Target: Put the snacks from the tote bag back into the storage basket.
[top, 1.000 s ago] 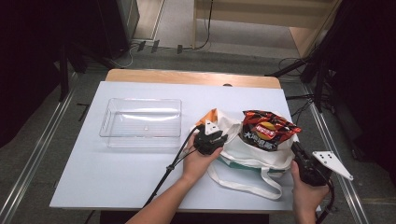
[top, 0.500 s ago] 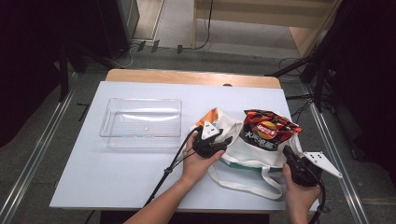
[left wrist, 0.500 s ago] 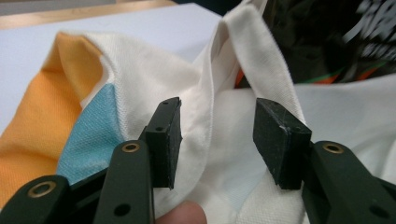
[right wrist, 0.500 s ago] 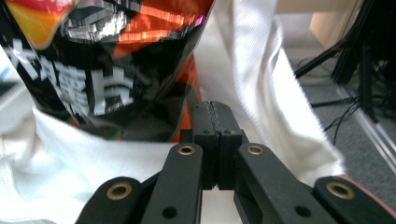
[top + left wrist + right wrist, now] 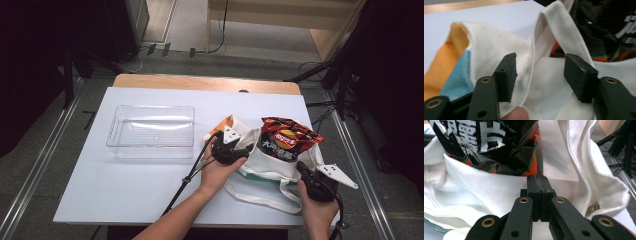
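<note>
White table [image 5: 125, 200]: chip bag [image 5: 286, 140] sits in the tote bag [image 5: 265, 167] at four o'clock, not yet removed. Left gripper [image 5: 540, 75] just spread around the rim; right gripper [image 5: 539, 182] pressed together, empty.

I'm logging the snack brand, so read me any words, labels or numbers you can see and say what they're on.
Chip bag: big white Chinese characters on black, cut off at the frame edge; I can't read them with confidence.
Chip bag, high view: a red logo and white characters, too small to read.
Tote bag, clear tray: no text.
</note>
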`<move>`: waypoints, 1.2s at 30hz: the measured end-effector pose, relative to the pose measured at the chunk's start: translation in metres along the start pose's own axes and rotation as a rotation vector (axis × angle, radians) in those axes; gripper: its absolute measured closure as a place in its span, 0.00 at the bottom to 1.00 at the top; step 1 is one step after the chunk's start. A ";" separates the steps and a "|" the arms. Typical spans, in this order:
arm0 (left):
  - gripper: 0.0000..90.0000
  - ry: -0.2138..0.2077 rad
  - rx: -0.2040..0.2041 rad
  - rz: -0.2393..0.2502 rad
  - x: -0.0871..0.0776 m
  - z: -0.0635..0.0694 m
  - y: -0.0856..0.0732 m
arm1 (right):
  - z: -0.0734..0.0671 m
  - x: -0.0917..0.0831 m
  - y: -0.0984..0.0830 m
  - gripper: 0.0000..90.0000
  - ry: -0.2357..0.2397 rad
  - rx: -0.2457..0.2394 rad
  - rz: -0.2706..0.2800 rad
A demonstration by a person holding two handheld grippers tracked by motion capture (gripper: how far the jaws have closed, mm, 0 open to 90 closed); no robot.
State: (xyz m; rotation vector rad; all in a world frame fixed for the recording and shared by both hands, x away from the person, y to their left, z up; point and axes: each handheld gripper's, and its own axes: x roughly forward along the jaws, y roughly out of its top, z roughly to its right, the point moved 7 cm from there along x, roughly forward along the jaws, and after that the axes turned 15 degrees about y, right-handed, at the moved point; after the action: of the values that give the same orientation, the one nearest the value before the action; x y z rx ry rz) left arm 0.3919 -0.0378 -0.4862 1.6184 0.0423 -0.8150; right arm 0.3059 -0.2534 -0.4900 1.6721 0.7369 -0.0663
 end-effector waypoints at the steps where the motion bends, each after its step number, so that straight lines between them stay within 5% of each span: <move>1: 0.55 0.002 -0.002 -0.008 0.001 -0.001 0.000 | 0.000 -0.002 0.001 1.00 0.000 0.006 0.020; 7: 0.86 0.017 -0.015 -0.044 0.003 -0.009 -0.003 | -0.007 -0.011 0.017 0.95 -0.015 -0.018 0.127; 12: 0.95 0.004 -0.009 -0.050 0.003 -0.009 -0.004 | 0.011 -0.005 0.025 0.97 -0.019 0.054 0.139; 20: 0.98 -0.007 -0.018 -0.054 0.004 -0.008 -0.003 | 0.008 0.008 0.016 1.00 0.018 0.045 0.041; 28: 0.98 -0.002 -0.070 -0.061 0.009 -0.013 -0.002 | 0.006 0.004 -0.001 1.00 -0.004 -0.013 -0.046; 36: 0.93 -0.003 -0.087 -0.063 0.011 -0.013 -0.006 | 0.009 0.010 -0.019 1.00 0.017 0.013 -0.155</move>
State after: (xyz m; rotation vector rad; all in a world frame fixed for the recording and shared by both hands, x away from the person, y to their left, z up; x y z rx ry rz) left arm 0.4038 -0.0293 -0.4968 1.5404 0.1255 -0.8529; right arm 0.3078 -0.2557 -0.5131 1.6267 0.8804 -0.1664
